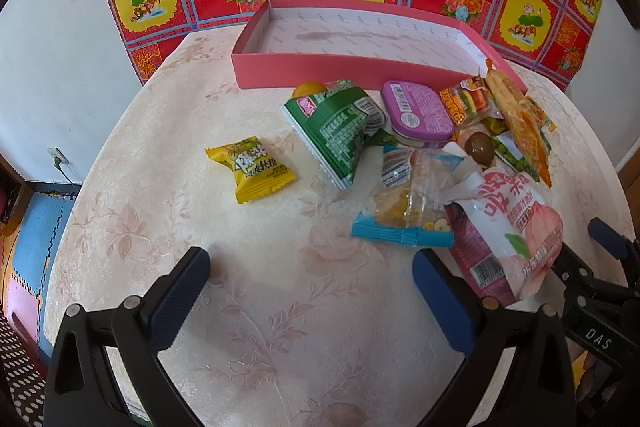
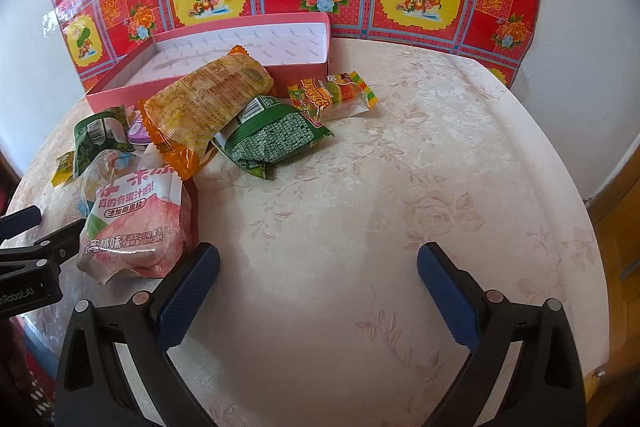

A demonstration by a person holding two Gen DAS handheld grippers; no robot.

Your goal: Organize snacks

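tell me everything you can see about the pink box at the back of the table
The pink box is a long, shallow open tray, seemingly cardboard, pink outside with a white printed lining and a faint stain on its floor. It is empty and sits flat at the table's far edge. In the right wrist view the orange packet overlaps its front wall.

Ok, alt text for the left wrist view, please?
Open left gripper hovers empty over a floral tablecloth. Beyond lie loose snacks, a yellow candy packet apart from the pile, and an empty pink box.
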